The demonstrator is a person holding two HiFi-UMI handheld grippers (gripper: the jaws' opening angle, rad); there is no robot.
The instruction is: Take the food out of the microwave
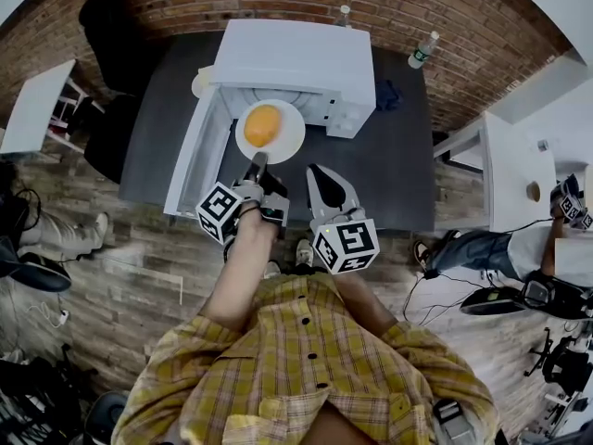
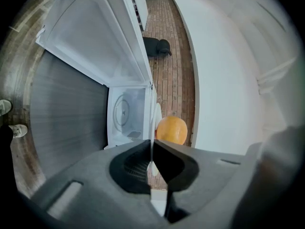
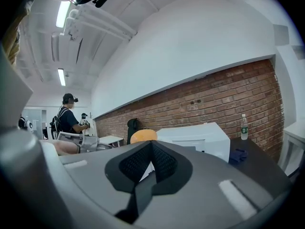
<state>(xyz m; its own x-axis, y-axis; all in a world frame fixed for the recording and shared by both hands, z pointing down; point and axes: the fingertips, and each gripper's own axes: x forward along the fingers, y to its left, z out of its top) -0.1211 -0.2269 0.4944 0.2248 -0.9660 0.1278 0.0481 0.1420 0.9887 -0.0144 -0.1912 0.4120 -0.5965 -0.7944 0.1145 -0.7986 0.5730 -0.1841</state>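
Head view first: my left claw (image 1: 257,162) is clamped on the near rim of a white plate (image 1: 289,139) that carries a round orange piece of food (image 1: 263,125). The plate hangs over the dark table (image 1: 398,165), right at the front of the white microwave (image 1: 296,58), whose door (image 1: 193,160) stands swung open to the left. My right claw (image 1: 317,172) is just beside the left one, apart from the plate, its jaws together and holding nothing.

Left gripper view: my claw (image 2: 151,142) is closed on the plate (image 2: 157,117), which shows edge-on as a thin white line running between the jaws. The food (image 2: 171,130) sits on it just past the jaw tips. To its left are the microwave's white inside (image 2: 127,116) and the open door (image 2: 95,37).

Right gripper view: my claw (image 3: 151,143) is closed, with nothing between the jaws. Past its tips I see the top of the food (image 3: 143,136), the microwave (image 3: 200,140), a bottle (image 3: 244,126) on the table and a brick wall (image 3: 214,99) behind.
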